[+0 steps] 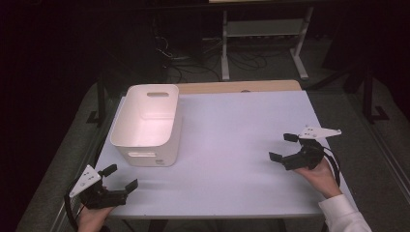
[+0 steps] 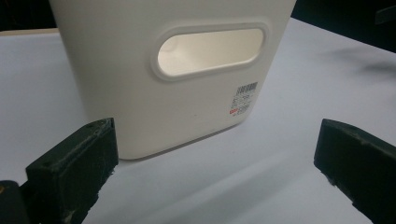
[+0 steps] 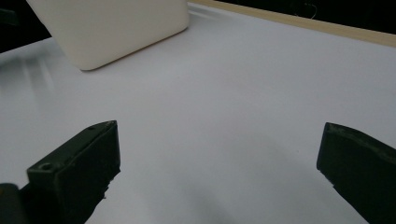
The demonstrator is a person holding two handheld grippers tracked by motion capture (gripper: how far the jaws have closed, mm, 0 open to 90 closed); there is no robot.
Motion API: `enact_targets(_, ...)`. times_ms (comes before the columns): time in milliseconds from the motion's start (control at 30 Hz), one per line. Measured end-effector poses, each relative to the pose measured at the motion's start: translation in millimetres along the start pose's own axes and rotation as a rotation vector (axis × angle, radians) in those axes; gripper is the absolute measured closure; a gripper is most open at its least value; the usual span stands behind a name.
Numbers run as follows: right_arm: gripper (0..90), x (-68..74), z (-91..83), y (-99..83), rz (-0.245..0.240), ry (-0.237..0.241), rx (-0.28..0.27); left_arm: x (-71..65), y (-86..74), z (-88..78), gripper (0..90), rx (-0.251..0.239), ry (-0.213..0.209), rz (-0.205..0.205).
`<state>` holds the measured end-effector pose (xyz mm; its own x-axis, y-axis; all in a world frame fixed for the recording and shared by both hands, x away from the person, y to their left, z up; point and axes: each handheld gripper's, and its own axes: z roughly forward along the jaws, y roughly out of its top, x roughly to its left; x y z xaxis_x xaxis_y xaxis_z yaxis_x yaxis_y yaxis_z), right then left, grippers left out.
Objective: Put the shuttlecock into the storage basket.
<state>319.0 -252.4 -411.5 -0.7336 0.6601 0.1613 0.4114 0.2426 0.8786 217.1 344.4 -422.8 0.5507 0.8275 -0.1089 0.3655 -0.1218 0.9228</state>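
A: Both tools released — left tool just short of the white bin, right tool well off to the bin's far side, over bare worktop.

B: Risk?

A: I'd guess pushing one jaw against the wall slides the light bin away.

B: Contents?

A: It looks empty.

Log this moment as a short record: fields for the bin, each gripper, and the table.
bin: white plastic bin, upright on the table's left half, slot handle in its near wall, small barcode label low on that wall, nothing visible inside
left gripper: left gripper, jaws open, empty, near the front left edge, facing the bin, apart from it
right gripper: right gripper, jaws open, empty, at the right side
table: white table, wooden strip along the far edge
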Motion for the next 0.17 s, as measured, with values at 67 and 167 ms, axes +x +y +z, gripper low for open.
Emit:
enact_targets(67,0.0,-0.2,-0.8,-0.8,0.002,-0.002,0.000,-0.1,0.1,0.1,0.0,-0.003,-0.001,-0.002)
enact_targets(167,0.0,-0.6,-1.1,-1.7,0.001,-0.009,0.001,-0.1,0.2,0.0,0.0,-0.004,-0.001,-0.002)
